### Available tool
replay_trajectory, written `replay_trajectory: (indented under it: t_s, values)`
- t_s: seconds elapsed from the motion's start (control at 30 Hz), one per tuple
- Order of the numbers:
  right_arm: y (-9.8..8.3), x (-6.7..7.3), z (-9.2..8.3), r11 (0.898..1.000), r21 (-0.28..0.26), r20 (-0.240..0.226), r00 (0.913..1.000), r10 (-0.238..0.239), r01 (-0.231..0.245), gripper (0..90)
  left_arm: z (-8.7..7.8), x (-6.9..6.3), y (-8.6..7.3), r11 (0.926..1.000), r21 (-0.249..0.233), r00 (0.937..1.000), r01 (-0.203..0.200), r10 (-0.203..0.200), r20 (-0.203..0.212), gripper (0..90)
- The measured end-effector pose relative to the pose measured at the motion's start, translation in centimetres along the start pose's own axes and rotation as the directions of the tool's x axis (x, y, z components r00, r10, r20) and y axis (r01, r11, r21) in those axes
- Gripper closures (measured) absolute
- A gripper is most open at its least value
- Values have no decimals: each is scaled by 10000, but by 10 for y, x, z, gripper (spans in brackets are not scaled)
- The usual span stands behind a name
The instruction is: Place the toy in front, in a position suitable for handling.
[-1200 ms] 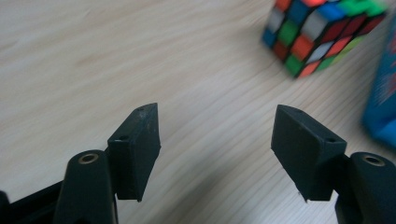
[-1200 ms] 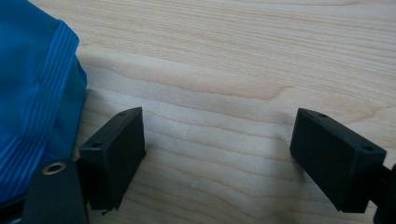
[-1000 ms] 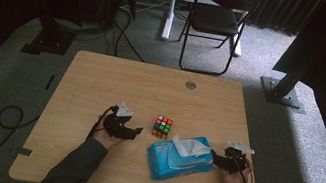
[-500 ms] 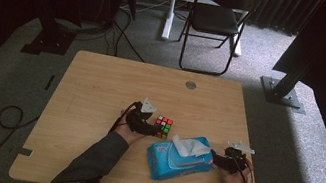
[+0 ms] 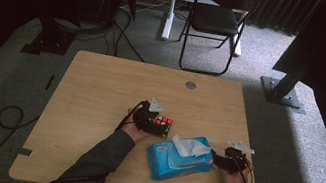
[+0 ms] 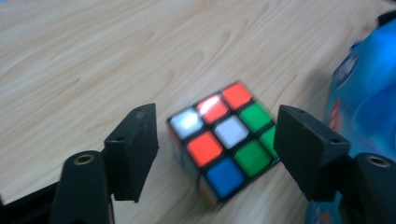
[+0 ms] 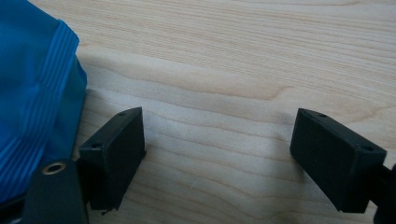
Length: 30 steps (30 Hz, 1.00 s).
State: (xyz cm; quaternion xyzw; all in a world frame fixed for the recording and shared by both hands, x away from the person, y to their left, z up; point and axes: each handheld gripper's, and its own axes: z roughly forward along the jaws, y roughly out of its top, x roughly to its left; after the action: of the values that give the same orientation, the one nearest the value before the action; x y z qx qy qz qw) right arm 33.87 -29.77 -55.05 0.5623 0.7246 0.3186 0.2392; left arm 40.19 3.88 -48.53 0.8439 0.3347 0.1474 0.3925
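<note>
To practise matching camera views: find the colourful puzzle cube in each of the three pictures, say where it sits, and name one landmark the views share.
High view: the puzzle cube lies near the table's middle, at the left gripper, just left of and behind the blue wipes pack.
Left gripper view: centre, between the open jaws.
Right gripper view: the cube is not in it.
Shared landmark: the blue wipes pack.

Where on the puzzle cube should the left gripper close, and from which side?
Probably on two opposite flat side faces of the puzzle cube, coming from its side away from the blue wipes pack. The cube lies flat on the table, and the open left gripper already straddles it, one jaw either side with small gaps.
</note>
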Motion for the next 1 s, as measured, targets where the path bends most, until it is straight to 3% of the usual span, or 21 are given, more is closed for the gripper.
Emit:
replay_trajectory:
  t_s: [0.13, 0.23, 0.4, 0.57, 0.7, 1.0]
  values:
    - [0, 0, 0, 10000, -5, 2, 10000, -30, 30, 173, 11, -4, 6, 9998, 167, 9999, -73, 76, -147, 275]
    - [0, 0, 0, 10000, -6, 3, 10000, -24, 24, 174, 20, -3, 7, 9995, 175, 9991, 247, -241, -340, 268]
    - [0, 0, 0, 10000, 1, 0, 10000, -8, 8, 173, 27, -2, 5, 9986, 300, 9972, 443, -424, -624, 265]
    - [0, 0, 0, 10000, 1, -2, 10000, -11, 11, 173, 22, 3, 0, 9988, 319, 9954, 361, -331, -902, 269]
    - [0, 0, 0, 10000, 1, 0, 10000, -8, 8, 173, 14, 11, -7, 9982, 250, 9925, 553, -523, -1105, 271]
    - [0, 0, 0, 10000, 1, 0, 10000, -9, 9, 173, -1, 28, -20, 9941, 189, 9797, 1067, -1018, -1726, 273]
